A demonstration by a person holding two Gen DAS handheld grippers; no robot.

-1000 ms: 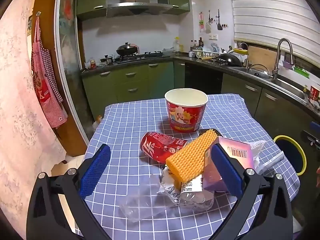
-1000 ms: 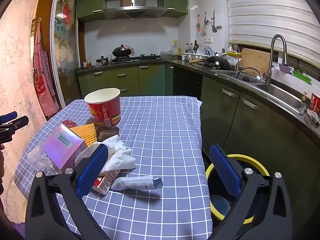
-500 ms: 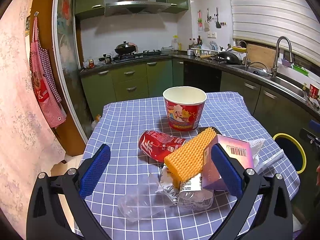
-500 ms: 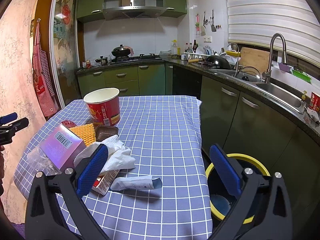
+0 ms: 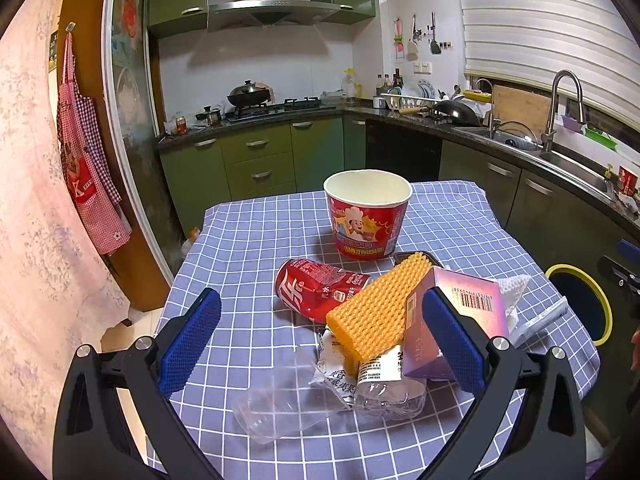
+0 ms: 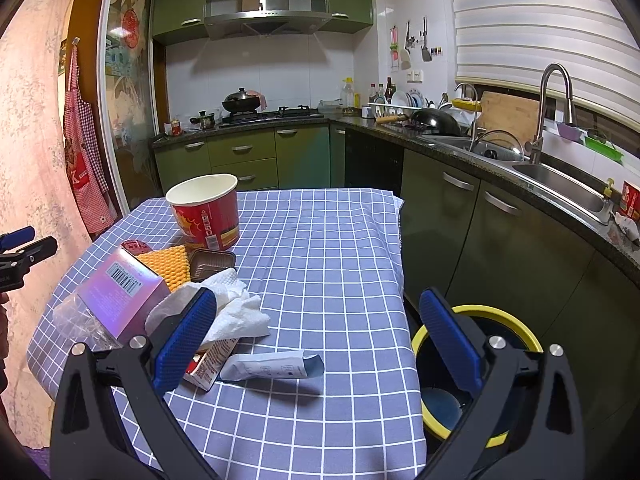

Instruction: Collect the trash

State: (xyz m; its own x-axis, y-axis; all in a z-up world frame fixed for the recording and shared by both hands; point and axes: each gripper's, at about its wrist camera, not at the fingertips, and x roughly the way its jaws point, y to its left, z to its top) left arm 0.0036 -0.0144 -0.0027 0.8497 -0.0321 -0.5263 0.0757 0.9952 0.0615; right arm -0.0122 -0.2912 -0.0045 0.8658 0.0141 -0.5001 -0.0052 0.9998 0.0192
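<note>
Trash, assorted, heaped on the table [image 5: 248,240] under a blue-and-white checked cloth, at the side nearest the left hand-held gripper.

- Paper bucket [image 5: 367,213]: red, printed, upright, open top; stands behind the heap.
- Drink can [image 5: 316,290]: red, lying on its side, in front of the bucket.
- Yellow ribbed piece [image 5: 376,312]: tilted, resting on the heap and touching the can.
- Pink box [image 5: 464,300]: barcode up, leaning just beside the yellow piece.
- Clear plastic bottle [image 5: 288,404]: crushed, lying flat at the near edge, with a printed wrapper [image 5: 340,372] on it.
- White tissue [image 6: 236,312]: crumpled, beside the box.
- Small brown tray [image 6: 211,265]: between bucket and tissue.
- Red-and-white carton [image 6: 210,364] and pale sachet [image 6: 272,366]: lying flat, touching, apart from the main heap.
- Bin [image 6: 476,368]: yellow rim, on the floor just beside the table.
- Left hand-held gripper [image 5: 320,344]: jaws spread wide, empty, above the heap.
- Right hand-held gripper [image 6: 316,344]: jaws spread wide, empty, over the table's edge by the bin.
</note>
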